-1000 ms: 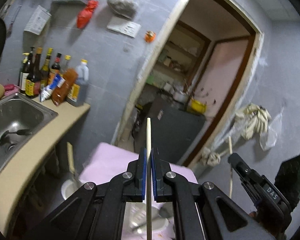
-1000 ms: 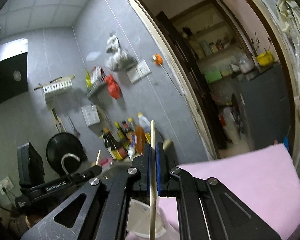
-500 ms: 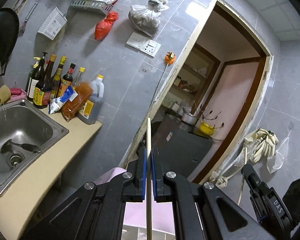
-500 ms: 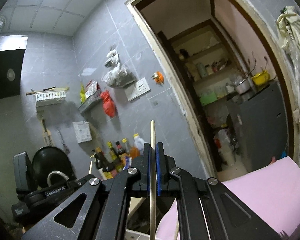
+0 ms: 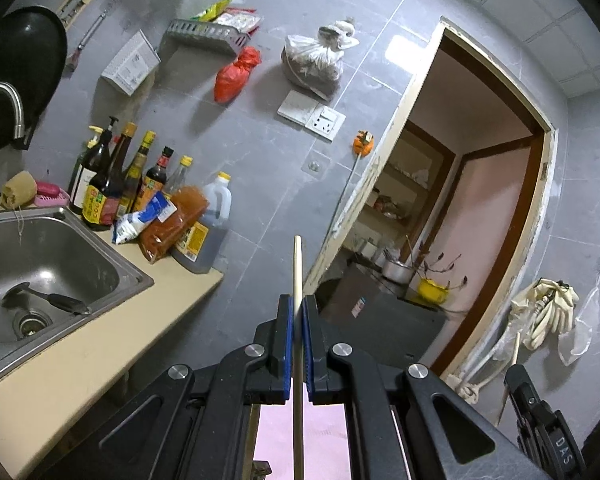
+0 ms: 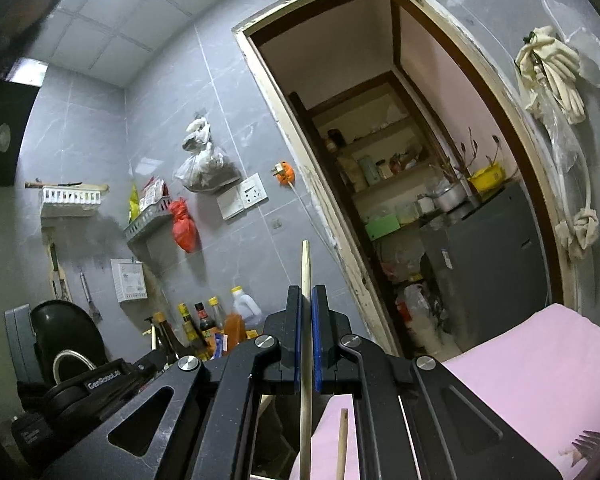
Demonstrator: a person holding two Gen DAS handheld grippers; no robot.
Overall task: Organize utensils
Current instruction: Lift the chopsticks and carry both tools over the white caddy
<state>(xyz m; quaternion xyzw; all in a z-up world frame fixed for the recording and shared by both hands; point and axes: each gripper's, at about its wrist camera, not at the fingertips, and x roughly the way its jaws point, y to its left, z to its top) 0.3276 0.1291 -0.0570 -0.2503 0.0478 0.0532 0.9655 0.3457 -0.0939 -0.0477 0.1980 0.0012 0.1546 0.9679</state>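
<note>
My left gripper [image 5: 296, 300] is shut on a pale wooden chopstick [image 5: 297, 264] that stands upright between its blue pads, tip well above the jaws. My right gripper [image 6: 306, 292] is shut on a second wooden chopstick [image 6: 305, 264], also upright. Both are raised and look toward the tiled wall and doorway. A pink cloth [image 6: 540, 364] lies below. Another wooden stick [image 6: 342, 440] shows under the right gripper, and fork tines [image 6: 588, 438] lie at the cloth's lower right. The left gripper's body [image 6: 76, 388] shows at lower left of the right wrist view.
A steel sink [image 5: 40, 264] with a dark utensil in it sits in a beige counter [image 5: 84, 360] at left. Sauce bottles [image 5: 128, 184] stand by the wall. A black wok [image 5: 16, 68] and bags hang above. An open doorway [image 5: 440, 240] is ahead.
Both grippers have tilted and risen with their chopsticks: the pink cloth and white holder below dropped out of view, and more wall, shelf and ceiling show.
</note>
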